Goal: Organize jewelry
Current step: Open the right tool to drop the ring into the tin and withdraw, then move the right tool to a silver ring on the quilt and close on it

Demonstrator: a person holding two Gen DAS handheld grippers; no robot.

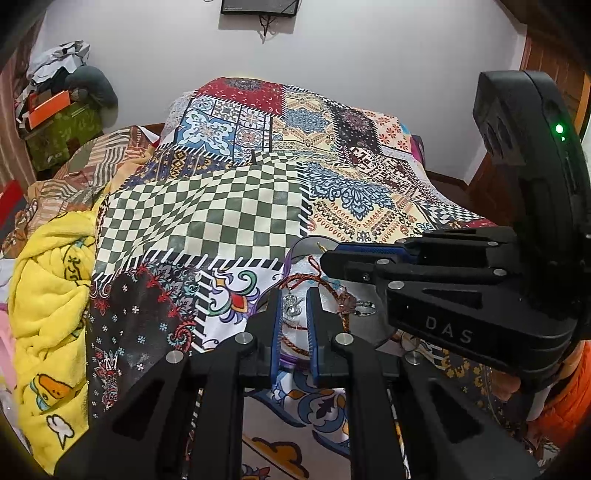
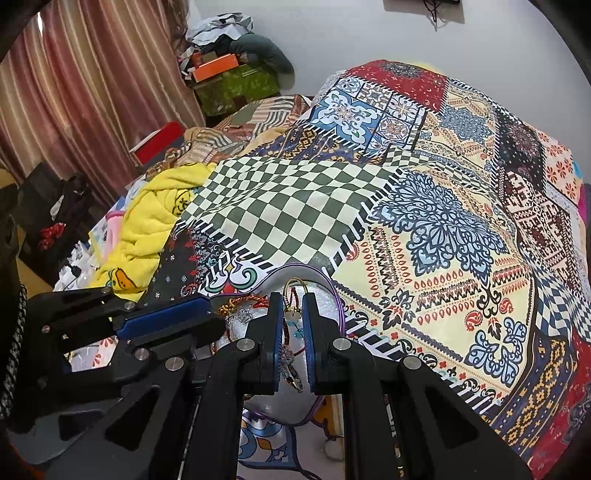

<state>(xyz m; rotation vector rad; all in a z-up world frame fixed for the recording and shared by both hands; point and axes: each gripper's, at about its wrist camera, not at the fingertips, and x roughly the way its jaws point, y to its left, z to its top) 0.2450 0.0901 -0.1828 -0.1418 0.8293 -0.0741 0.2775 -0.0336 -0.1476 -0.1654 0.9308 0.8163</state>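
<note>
Left gripper [image 1: 293,312] jaws apart over a silver charm [image 1: 292,307] | right gripper [image 2: 291,314] apart around a gold ring [image 2: 294,291] | both above the purple-rimmed pouch [image 2: 334,295] | we judge: picking; next, close on 1 piece.

A patchwork bedspread [image 1: 236,206] covers the bed in front of me, its green-and-cream checked panel in the middle and red, blue and cream patterned squares around it. To my left a yellow fleece blanket [image 1: 48,295] printed with ducks lies bunched against it. Beyond, striped pinkish curtains [image 2: 85,99] hang by a pile holding an orange box [image 2: 214,72] on a green box [image 2: 236,90]. A dark screen [image 1: 258,7] hangs on the white wall [image 1: 369,55].
</note>
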